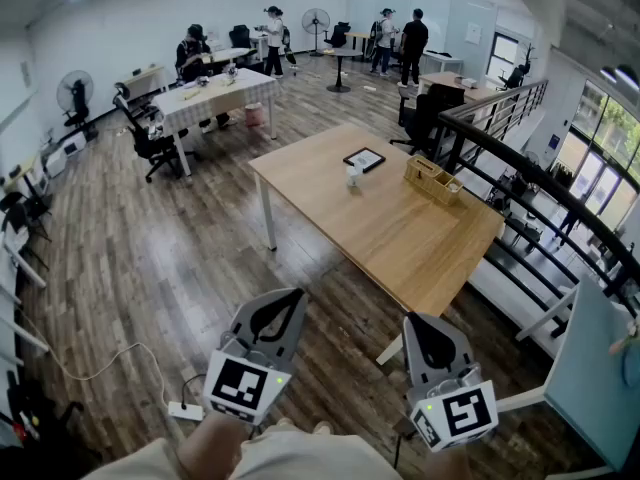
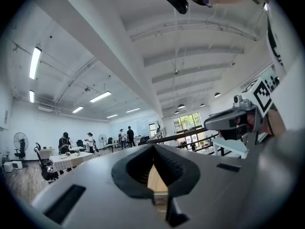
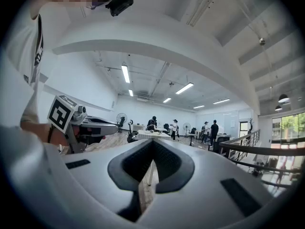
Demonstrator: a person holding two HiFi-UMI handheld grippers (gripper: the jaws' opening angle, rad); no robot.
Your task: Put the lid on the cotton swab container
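A small white container stands on the wooden table, far ahead of both grippers; it is too small to tell whether it has a lid. My left gripper and right gripper are held low near the person's body, over the wood floor, well short of the table. In the left gripper view the left gripper has its jaw tips together with nothing between them. The right gripper looks the same in its own view.
A black tablet lies beside the container and a wooden box stands near the table's right edge. A black railing runs along the right. Several people stand at far desks. A cable and power strip lie on the floor at left.
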